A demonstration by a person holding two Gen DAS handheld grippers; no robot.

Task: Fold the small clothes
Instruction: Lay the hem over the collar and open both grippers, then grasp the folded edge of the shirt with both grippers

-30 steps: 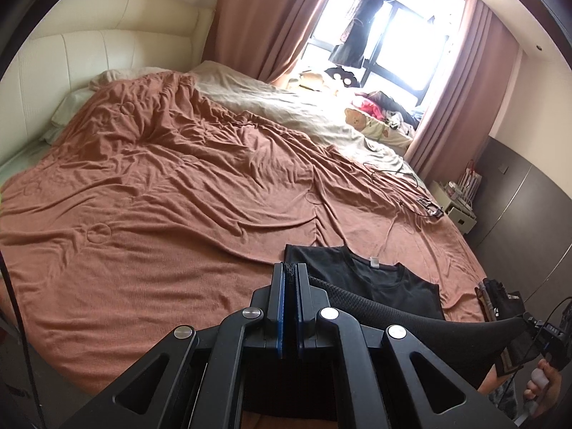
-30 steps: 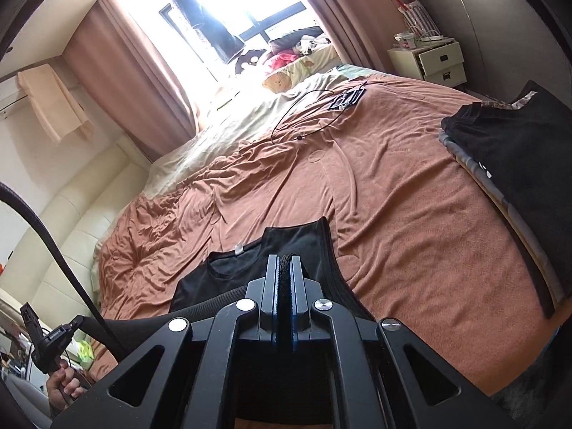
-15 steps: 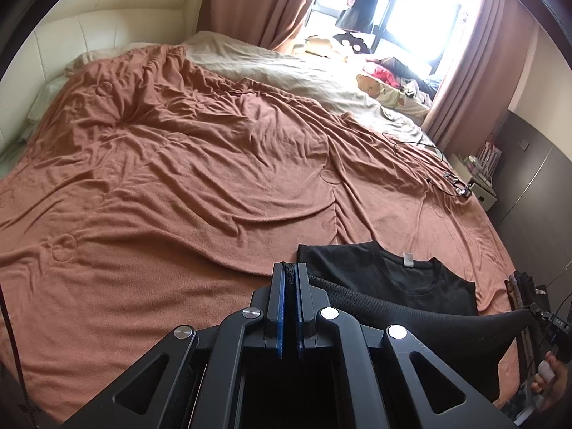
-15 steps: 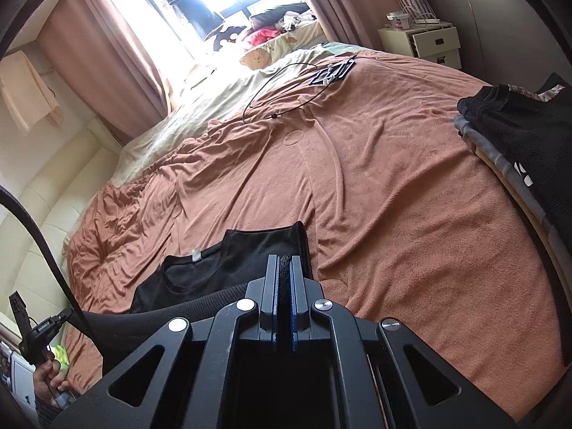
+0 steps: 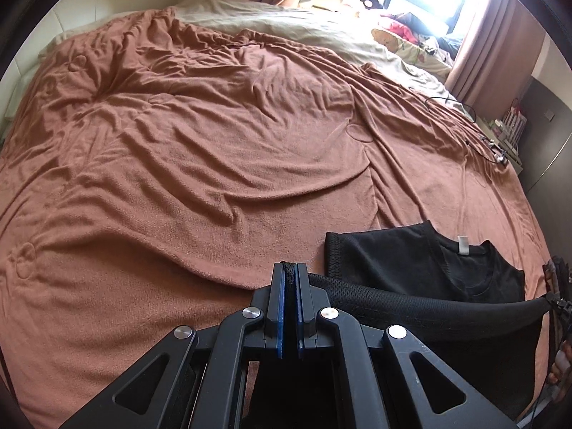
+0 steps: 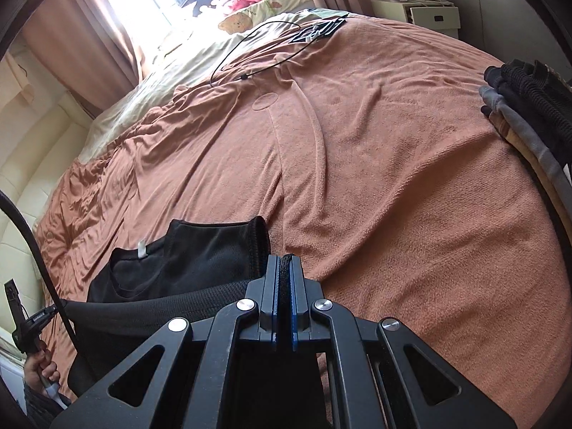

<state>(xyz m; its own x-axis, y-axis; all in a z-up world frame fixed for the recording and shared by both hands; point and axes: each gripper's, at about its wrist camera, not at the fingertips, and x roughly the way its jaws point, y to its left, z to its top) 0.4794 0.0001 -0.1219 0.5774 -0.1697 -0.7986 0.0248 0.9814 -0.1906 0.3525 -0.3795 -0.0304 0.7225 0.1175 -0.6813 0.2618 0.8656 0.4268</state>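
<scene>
Black shirt [image 5: 422, 261] on near rust blanket [image 5: 200, 164], folded edge pinched taut between left gripper [image 5: 289, 268] and right gripper [image 6: 285, 262], both clamped.

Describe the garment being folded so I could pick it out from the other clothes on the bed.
Start at the rust-brown blanket covering the bed. At its near edge lies a black top, its lower hem pinched by the left gripper and the right gripper. Unlike the stacked clothes at the bed's right side, it lies alone, neckline up, with a small white tag at the collar.
</scene>
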